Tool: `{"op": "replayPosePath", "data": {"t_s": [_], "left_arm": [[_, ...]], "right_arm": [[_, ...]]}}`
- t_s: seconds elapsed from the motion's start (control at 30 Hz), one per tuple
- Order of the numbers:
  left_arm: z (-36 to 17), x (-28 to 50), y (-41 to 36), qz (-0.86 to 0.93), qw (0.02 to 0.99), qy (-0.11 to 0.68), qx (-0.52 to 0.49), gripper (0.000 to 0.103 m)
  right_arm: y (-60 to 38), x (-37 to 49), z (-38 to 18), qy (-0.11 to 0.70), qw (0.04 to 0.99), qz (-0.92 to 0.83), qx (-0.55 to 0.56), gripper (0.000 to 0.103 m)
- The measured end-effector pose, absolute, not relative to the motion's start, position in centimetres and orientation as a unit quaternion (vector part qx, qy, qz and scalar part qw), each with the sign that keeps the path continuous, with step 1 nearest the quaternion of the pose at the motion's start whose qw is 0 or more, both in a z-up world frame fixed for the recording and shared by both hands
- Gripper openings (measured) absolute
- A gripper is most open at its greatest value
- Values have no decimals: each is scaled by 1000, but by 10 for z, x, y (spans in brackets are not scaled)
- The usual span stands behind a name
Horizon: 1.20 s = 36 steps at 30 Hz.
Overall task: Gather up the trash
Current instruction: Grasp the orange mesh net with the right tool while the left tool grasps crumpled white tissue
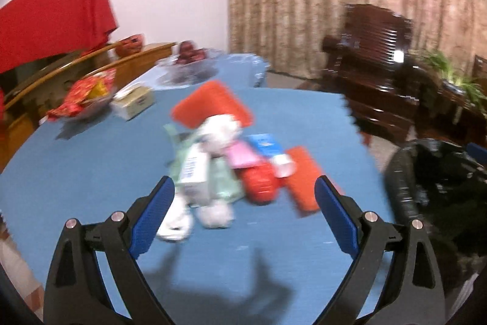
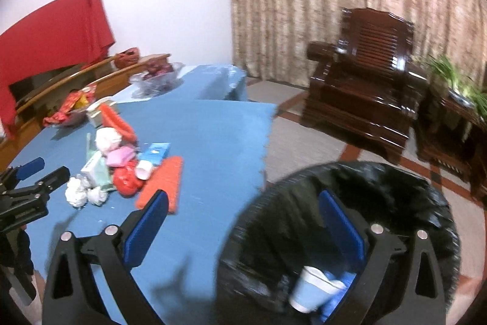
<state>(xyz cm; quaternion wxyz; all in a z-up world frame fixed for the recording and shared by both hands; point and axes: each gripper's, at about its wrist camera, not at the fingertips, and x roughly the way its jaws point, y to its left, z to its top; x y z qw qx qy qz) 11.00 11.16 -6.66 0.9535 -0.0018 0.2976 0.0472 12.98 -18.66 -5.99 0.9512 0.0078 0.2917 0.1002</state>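
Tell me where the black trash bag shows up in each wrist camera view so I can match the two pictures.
Left wrist view: the black trash bag sits at the right edge, beside the blue table.
Right wrist view: the bag fills the lower right, its rim curving behind the right gripper, a paper cup inside.
Shared landmark: the dark wooden armchair by the curtain.

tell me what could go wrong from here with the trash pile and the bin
1. The pile of crumpled white paper balls, red plastic wrapper and small cartons is tightly mixed, so the open left gripper may nudge pieces apart rather than pinch one.
2. The black-bag-lined trash bin stands off the blue-covered table edge; a dropped item could miss onto the floor.
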Motion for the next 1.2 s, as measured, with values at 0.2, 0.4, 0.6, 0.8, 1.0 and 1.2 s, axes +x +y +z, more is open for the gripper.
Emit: {"op": "replayPosePath", "data": {"t_s": [0.2, 0.4, 0.6, 0.8, 1.0, 1.2], "left_arm": [[-87, 123, 160, 102, 943, 318, -13, 90], [-112, 138, 187, 120, 933, 340, -18, 89], [-134, 154, 201, 124, 924, 362, -28, 85], [-154, 164, 208, 122, 913, 386, -42, 84], [-166, 169, 210, 109, 904, 410, -54, 69], [-169, 170, 206, 94, 902, 417, -57, 54]], "right_arm": [[-139, 153, -71, 297, 945, 136, -2, 97], [-100, 179, -92, 315, 936, 158, -23, 93], [-77, 203, -116, 342, 925, 164, -27, 87], [-66, 223, -148, 387, 908, 157, -36, 80], [-66, 226, -161, 414, 893, 174, -23, 63], [-64, 222, -160, 421, 883, 206, -6, 31]]}}
